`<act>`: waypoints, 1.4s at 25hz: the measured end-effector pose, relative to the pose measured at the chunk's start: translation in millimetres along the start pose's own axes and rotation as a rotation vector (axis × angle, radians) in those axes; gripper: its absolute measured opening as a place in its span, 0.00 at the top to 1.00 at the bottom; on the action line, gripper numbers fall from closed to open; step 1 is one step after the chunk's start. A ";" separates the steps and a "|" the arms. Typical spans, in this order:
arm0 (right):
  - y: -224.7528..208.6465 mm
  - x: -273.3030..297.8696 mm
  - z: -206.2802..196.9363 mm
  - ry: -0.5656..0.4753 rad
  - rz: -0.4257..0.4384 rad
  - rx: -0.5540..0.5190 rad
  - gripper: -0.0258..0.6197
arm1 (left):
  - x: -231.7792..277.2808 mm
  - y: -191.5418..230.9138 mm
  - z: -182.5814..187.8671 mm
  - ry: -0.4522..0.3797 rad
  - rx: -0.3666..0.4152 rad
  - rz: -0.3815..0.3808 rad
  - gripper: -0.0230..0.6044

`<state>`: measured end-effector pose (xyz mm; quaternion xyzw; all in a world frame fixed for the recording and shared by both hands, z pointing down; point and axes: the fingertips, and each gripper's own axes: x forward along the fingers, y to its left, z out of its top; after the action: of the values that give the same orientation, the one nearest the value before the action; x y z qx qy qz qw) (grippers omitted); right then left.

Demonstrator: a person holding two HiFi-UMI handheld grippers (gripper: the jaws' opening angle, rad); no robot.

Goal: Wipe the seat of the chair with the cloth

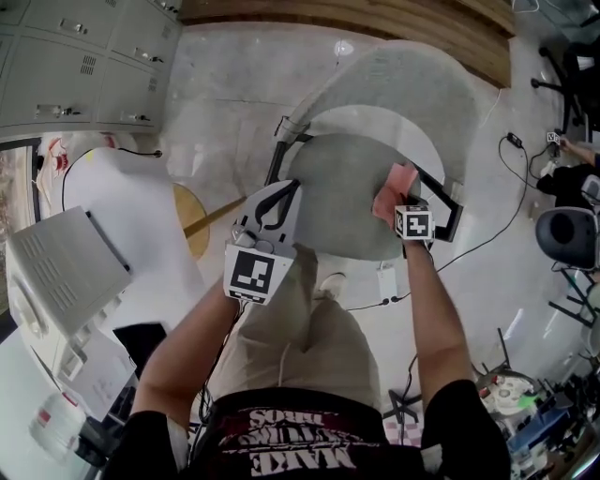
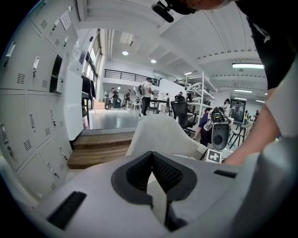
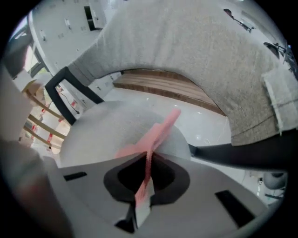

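The chair has a round grey seat [image 1: 342, 202] and a curved grey backrest [image 1: 412, 84], with black armrests [image 1: 448, 202]. A pink cloth [image 1: 394, 192] lies on the right side of the seat, and my right gripper [image 1: 405, 208] is shut on it. In the right gripper view the cloth [image 3: 158, 132] stands up out of that gripper [image 3: 149, 157] and trails onto the seat [image 3: 102, 132] under the backrest [image 3: 195, 60]. My left gripper [image 1: 291, 187] hovers at the seat's left edge, shut and empty. The left gripper [image 2: 152, 155] points level at the backrest [image 2: 158, 135].
Grey lockers [image 1: 84, 66] and a wooden step [image 1: 375, 23] lie beyond the chair. A white round table [image 1: 112, 192], a grey box [image 1: 61, 267] and a wooden disc [image 1: 192, 220] sit at left. Cables [image 1: 506, 216] and a dark office chair [image 1: 567, 234] are at right.
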<state>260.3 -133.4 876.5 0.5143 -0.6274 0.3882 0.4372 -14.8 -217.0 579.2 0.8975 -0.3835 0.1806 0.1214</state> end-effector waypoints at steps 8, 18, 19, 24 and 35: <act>189.5 -57.9 37.4 -0.244 0.390 -0.140 0.95 | 0.3 9.0 8.0 -0.015 -0.008 0.019 0.96; 330.3 1.7 41.5 -0.105 0.589 -0.091 0.95 | -20.7 21.6 -14.4 0.019 -0.027 0.050 0.96; 327.5 18.2 34.0 -0.055 0.565 -0.079 0.95 | -23.9 22.7 -17.2 0.024 -0.024 0.055 0.96; 297.0 53.0 14.4 0.050 0.490 -0.027 0.95 | -30.7 24.1 -24.6 0.027 -0.045 0.075 0.96; 223.1 36.0 -30.9 0.039 0.380 -0.039 0.95 | -27.8 -1.8 -15.8 0.006 -0.039 0.033 0.96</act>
<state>42.0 -77.6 912.0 0.3702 -0.7123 0.4614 0.3779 -34.9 -192.2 581.8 0.8879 -0.4015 0.1779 0.1371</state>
